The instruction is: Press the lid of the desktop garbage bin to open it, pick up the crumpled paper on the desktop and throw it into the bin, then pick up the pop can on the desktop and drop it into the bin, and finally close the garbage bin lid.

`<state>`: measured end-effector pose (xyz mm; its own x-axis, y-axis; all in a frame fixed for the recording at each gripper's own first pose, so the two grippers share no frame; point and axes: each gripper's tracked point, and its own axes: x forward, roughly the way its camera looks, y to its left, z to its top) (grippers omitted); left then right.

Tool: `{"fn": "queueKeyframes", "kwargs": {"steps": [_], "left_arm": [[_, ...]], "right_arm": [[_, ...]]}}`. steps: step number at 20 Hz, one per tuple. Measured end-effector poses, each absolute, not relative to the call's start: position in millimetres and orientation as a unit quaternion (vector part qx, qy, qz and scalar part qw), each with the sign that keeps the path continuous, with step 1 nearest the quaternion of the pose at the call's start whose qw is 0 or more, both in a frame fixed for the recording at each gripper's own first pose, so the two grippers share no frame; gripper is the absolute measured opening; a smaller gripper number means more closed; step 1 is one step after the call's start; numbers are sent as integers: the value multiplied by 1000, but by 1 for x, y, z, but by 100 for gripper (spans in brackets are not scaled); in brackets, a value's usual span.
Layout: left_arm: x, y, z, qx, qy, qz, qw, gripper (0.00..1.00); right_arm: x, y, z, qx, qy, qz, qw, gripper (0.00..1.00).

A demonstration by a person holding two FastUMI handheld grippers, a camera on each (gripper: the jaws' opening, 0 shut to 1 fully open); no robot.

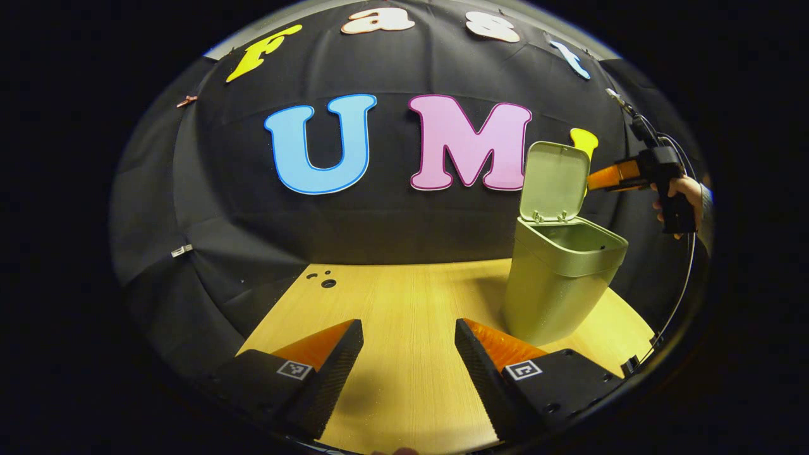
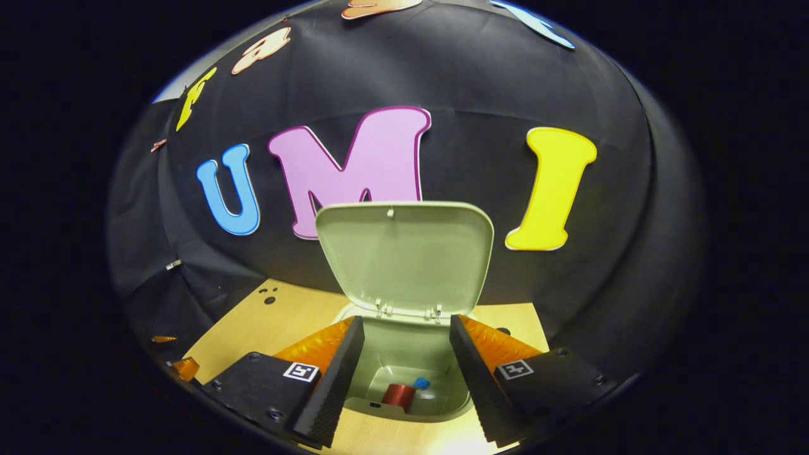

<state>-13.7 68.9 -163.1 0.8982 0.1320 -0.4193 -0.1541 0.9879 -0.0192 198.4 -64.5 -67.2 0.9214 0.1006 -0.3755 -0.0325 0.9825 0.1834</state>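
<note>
The green desktop garbage bin [image 1: 559,278] stands on the wooden tabletop [image 1: 404,303] with its lid [image 1: 556,182] swung upright. The left gripper [image 1: 409,373] hangs low over bare wood just left of the bin, jaws apart and empty. The right gripper [image 2: 403,373] hovers above the bin's mouth, jaws parted, holding nothing. Down inside lies the red pop can [image 2: 398,395] beside something small and blue [image 2: 421,383]
</note>
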Motion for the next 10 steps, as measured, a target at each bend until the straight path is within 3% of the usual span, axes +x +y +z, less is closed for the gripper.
{"fn": "queueKeyframes", "kwargs": {"steps": [1, 2, 10], "left_arm": [[-15, 68, -163, -28, 212, 72, 974, 99], [-17, 68, -162, -28, 212, 71, 974, 95], [-31, 65, -163, -30, 214, 70, 974, 95]], "right_arm": [[201, -64, -59, 85, 187, 34, 978, 87], [205, -63, -46, 85, 173, 33, 981, 87], [246, -64, 25, 73, 81, 14, 994, 91]]}}
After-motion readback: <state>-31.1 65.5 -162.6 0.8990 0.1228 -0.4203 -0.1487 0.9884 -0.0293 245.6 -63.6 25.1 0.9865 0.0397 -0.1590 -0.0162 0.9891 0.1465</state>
